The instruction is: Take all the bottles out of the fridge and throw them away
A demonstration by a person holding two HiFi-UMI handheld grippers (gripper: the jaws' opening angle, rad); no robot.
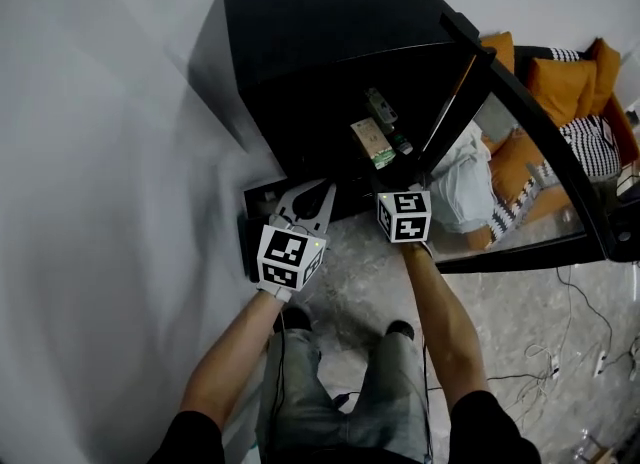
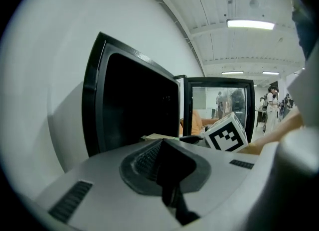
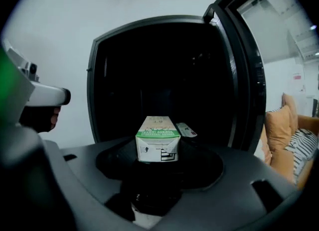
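Observation:
The black fridge [image 1: 320, 42] stands against the wall, its glass door [image 1: 530, 122] swung open to the right. My right gripper [image 1: 388, 180] is shut on a carton with a green band [image 1: 370, 142], held lengthwise in front of the dark opening. In the right gripper view the carton [image 3: 158, 145] sits between the jaws of that gripper [image 3: 158, 173]. A green bottle [image 1: 385, 112] lies just past it, seen beside the carton as a bottle [image 3: 187, 130]. My left gripper [image 1: 322, 190] is shut on nothing, at the fridge's lower left corner; its jaws [image 2: 167, 148] face the fridge side [image 2: 134, 105].
A white wall [image 1: 100, 152] runs along the left. Orange cushions and striped fabric [image 1: 560, 77] lie behind the door. Cables [image 1: 560, 362] trail over the marbled floor at the right. The person's legs [image 1: 330, 392] are below the grippers.

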